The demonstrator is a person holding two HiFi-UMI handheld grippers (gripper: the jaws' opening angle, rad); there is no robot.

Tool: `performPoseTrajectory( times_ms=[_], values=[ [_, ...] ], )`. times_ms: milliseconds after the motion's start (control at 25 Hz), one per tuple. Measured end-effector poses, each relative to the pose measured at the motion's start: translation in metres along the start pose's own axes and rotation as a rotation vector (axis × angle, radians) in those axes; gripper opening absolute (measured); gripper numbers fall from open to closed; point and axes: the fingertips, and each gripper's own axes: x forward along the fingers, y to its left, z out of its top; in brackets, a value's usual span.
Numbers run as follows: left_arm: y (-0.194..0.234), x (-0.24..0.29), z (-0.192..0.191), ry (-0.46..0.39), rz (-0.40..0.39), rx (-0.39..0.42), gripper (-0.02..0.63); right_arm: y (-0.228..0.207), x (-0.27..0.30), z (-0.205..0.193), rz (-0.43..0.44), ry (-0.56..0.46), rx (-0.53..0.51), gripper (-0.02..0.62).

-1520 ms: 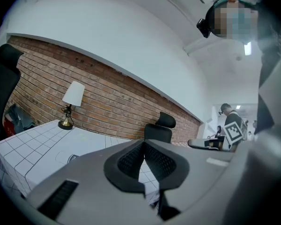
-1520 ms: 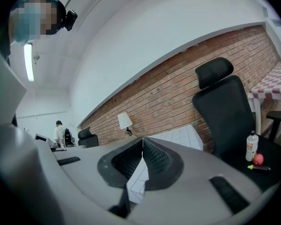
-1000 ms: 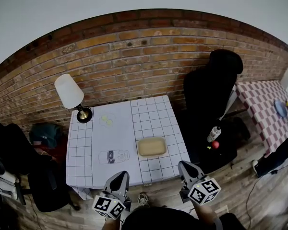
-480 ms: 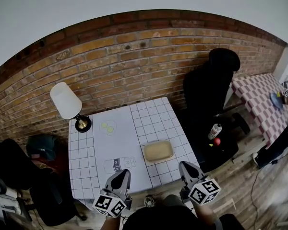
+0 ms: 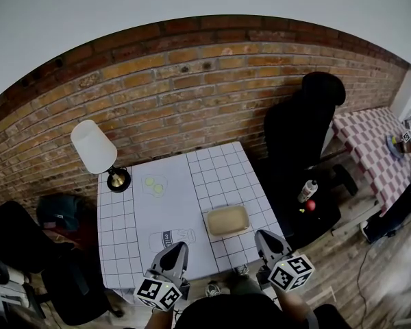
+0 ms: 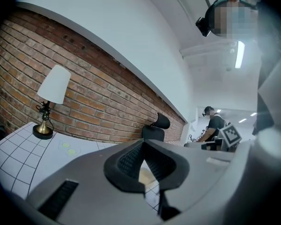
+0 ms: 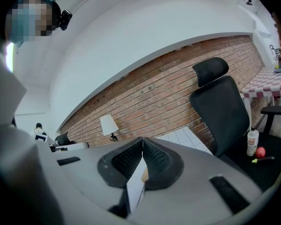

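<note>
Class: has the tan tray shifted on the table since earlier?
No. The tan tray keeps the same grid squares on the table, beside the milk print.

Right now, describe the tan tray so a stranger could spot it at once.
Below the brick wall stands a table with a white grid cloth. Near its right front corner, ahead of the right gripper, lies the tan tray: the only rimmed rectangle, unlike the flat milk picture to its left.
</note>
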Motion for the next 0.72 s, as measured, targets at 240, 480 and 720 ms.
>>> performPoseTrajectory(
  times_ms=[240, 480, 720],
  values=[
    [-0.001, 0.026, -0.003, 0.012, 0.021, -0.015, 0.009, -0.021, 0.017, 0.002, 0.007, 0.030, -0.002, 0.003],
    [0.005, 0.048, -0.007, 0.015, 0.049, -0.029, 0.009, -0.046, 0.036, -0.003, 0.007, 0.060, -0.002, 0.003],
    [0.017, 0.071, -0.012, 0.026, 0.065, -0.013, 0.009, -0.064, 0.055, -0.004, 0.006, 0.080, -0.001, 0.003]
  ],
)
